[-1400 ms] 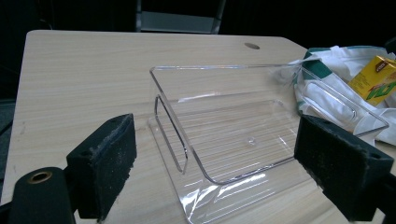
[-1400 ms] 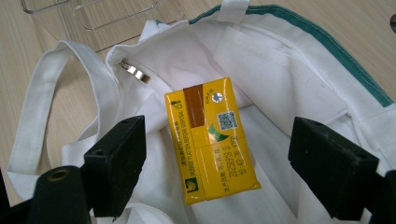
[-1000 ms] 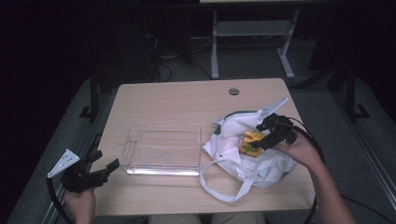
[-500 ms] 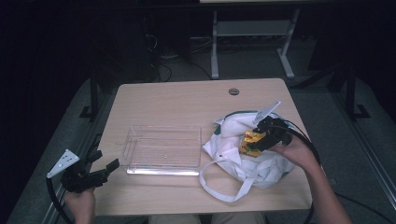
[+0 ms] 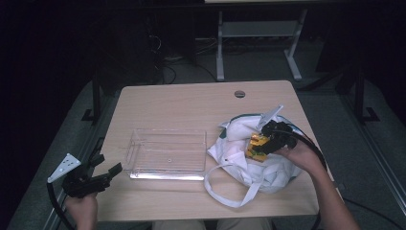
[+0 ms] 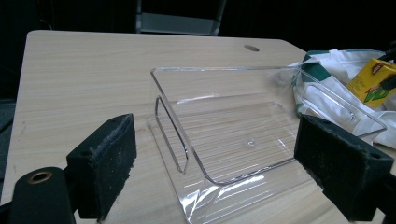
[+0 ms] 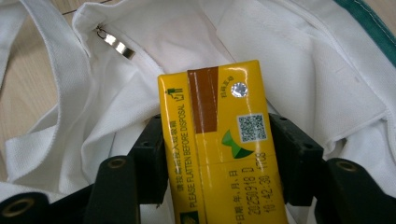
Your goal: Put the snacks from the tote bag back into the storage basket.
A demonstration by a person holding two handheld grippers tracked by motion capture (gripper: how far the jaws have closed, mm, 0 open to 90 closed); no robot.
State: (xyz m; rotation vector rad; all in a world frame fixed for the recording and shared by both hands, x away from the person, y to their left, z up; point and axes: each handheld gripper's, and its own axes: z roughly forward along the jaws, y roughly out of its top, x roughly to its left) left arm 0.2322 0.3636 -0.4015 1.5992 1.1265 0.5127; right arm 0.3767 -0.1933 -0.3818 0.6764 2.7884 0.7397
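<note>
We have the yellow drink carton (image 7: 223,154) pinched across its narrow sides in our right gripper (image 5: 265,142), just above the open mouth of the white tote bag (image 5: 249,160). The bag lies slumped on the worktop (image 5: 182,103), immediately right of the clear plastic tray (image 5: 167,154). Our left gripper (image 5: 98,175) waits with its jaws spread wide at the tray's near left corner, holding nothing.

The step in hand looks like carrying the carton out of the bag and over to the tray. To do it well, we should lift straight up until the carton clears the bag's folds and its zipper pull (image 7: 114,42), so that no cloth drags along. Then we travel left, staying above the tray's right wall, and lower the carton flat onto the tray floor before letting go. We should keep the squeeze firm but gentle, since a carton like this probably dents easily. If the light tray slides, our left gripper is well placed to steady its near edge.
</note>
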